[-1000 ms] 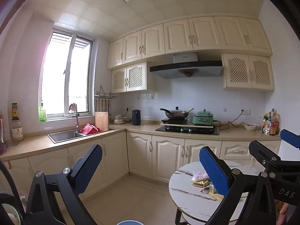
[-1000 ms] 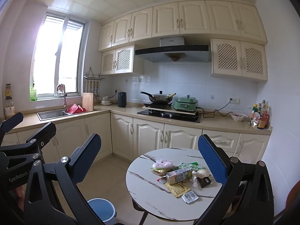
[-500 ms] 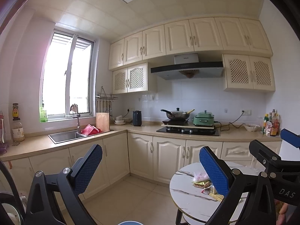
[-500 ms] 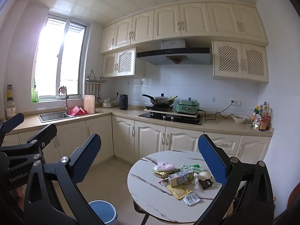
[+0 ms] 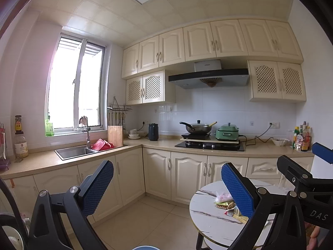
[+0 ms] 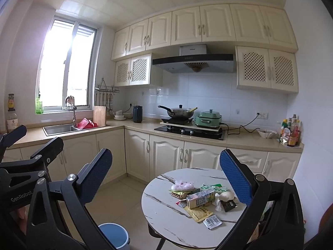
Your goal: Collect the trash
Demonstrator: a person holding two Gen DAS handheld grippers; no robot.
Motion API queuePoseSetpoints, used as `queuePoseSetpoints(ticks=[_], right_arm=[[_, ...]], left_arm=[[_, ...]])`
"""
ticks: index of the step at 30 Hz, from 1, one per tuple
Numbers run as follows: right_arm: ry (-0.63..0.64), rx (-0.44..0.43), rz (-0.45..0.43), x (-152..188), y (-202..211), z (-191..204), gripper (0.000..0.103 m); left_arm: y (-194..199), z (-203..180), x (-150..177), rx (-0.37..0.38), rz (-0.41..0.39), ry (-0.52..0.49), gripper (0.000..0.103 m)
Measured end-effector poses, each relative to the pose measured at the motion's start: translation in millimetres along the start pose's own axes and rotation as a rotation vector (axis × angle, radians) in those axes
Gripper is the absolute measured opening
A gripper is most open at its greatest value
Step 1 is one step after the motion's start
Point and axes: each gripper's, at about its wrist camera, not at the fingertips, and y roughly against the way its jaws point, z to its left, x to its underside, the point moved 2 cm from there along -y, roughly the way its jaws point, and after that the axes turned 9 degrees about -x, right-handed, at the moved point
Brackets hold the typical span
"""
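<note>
Trash pile (image 6: 199, 198), heaped on the round table (image 6: 162, 214) beside the blue bin (image 6: 113, 237), is located ahead of and below both empty, wide-open grippers, the right gripper (image 6: 166, 179) judged nearer than the left gripper (image 5: 166, 187).

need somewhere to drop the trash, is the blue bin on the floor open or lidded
Open: the blue bin beside the round table shows a bare rim, no lid.

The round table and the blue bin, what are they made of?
The round table looks like marble or a marble-look top: glossy white with dark veins, though it could be printed. The blue bin on the floor looks like plastic: one even, smooth, slightly matte pale blue. The trash piled on the table seems mostly thin plastic wrappers and a printed paper carton.
</note>
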Motion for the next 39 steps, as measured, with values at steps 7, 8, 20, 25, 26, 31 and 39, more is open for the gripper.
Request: queuePoseSetpoints(ticks=[7, 8, 20, 25, 26, 31, 39], right_arm=[[0.000, 0.000, 0.000, 0.4, 0.1, 0.1, 0.103], [0.000, 0.000, -0.001, 0.2, 0.1, -0.1, 0.103], [0.001, 0.001, -0.001, 0.6, -0.2, -0.4, 0.103], [-0.001, 0.000, -0.001, 1.3, 0.5, -1.1, 0.103], [-0.001, 0.001, -0.002, 1.7, 0.5, -0.8, 0.103], [-0.003, 0.002, -0.002, 1.2, 0.3, -2.6, 0.103], [-0.005, 0.015, -0.005, 2.8, -4.2, -14.1, 0.103]], left_arm=[[0.6, 0.6, 0.8, 0.000, 0.000, 0.001, 0.102], [0.8, 1.1, 0.5, 0.000, -0.001, 0.001, 0.102], [0.7, 1.2, 0.9, 0.000, 0.000, 0.001, 0.102], [0.6, 1.2, 1.4, 0.001, 0.000, 0.001, 0.102], [-0.1, 3.0, 2.7, 0.002, 0.000, 0.001, 0.102], [-1.2, 1.9, 3.3, 0.005, -0.001, 0.001, 0.102], [-14.9, -9.8, 8.8, 0.016, -0.007, -0.002, 0.102]])
